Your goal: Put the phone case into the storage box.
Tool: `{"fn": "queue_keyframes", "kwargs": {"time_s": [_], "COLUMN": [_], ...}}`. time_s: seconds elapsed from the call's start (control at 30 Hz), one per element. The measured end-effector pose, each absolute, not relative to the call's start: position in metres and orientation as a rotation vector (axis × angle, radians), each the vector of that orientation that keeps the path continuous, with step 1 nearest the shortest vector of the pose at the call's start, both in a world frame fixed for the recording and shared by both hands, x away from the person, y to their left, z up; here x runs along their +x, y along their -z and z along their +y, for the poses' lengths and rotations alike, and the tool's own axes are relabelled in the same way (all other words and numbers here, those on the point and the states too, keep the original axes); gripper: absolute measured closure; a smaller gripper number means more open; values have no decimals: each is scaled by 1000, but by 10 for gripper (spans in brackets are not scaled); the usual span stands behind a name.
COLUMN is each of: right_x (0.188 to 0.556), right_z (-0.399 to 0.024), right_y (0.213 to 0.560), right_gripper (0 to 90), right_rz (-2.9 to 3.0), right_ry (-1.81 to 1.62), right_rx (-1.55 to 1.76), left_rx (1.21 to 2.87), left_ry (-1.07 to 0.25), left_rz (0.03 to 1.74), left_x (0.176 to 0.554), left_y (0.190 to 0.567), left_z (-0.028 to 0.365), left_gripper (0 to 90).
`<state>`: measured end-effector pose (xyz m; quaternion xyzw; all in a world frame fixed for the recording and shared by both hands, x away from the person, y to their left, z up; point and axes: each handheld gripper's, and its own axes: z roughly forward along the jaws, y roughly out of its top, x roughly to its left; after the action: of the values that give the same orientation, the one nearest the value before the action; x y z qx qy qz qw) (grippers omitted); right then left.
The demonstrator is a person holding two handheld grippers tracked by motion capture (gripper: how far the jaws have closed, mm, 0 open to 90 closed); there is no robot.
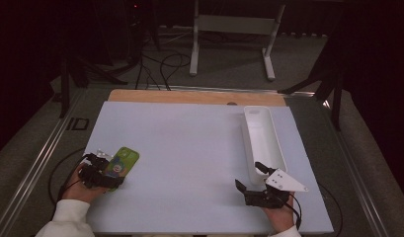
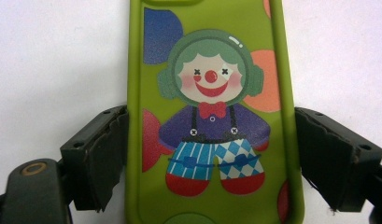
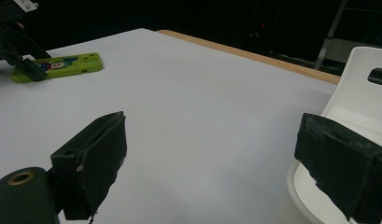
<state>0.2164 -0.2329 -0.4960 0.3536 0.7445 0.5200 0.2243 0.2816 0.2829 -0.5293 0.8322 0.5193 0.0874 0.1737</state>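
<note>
Left gripper [image 2: 212, 158] clamped green phone case [image 2: 212, 116] near worktop [image 1: 189, 143] left edge; thin side grip, case might slip if lifted fast

Light: dim room, black beyond the tabletop [image 1: 189, 143], which is evenly lit.
Shadows: faint, soft.
Focus: near jaws slightly blurred, grainy.

Both grippers had black jaws with worn, ragged pads; the right gripper [image 1: 250, 177] bore a grey three-cornered plate [image 1: 286, 180]; the sleeve [image 1: 66, 218] was white.
</note>
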Motion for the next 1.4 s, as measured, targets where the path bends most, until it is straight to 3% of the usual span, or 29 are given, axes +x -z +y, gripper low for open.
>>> {"fn": "queue_keyframes", "kwargs": {"time_s": [1.4], "right_x": [217], "right_z": [-234], "right_y": [493], "right_gripper": [93], "right_rz": [2054], "right_ry": [-1437], "right_rx": [991], "left_rx": [2267], "left_ry": [-462], "left_rz": [1375], "left_x": [274], "left_y": [502], "left_z": [261], "left_gripper": [166]}}
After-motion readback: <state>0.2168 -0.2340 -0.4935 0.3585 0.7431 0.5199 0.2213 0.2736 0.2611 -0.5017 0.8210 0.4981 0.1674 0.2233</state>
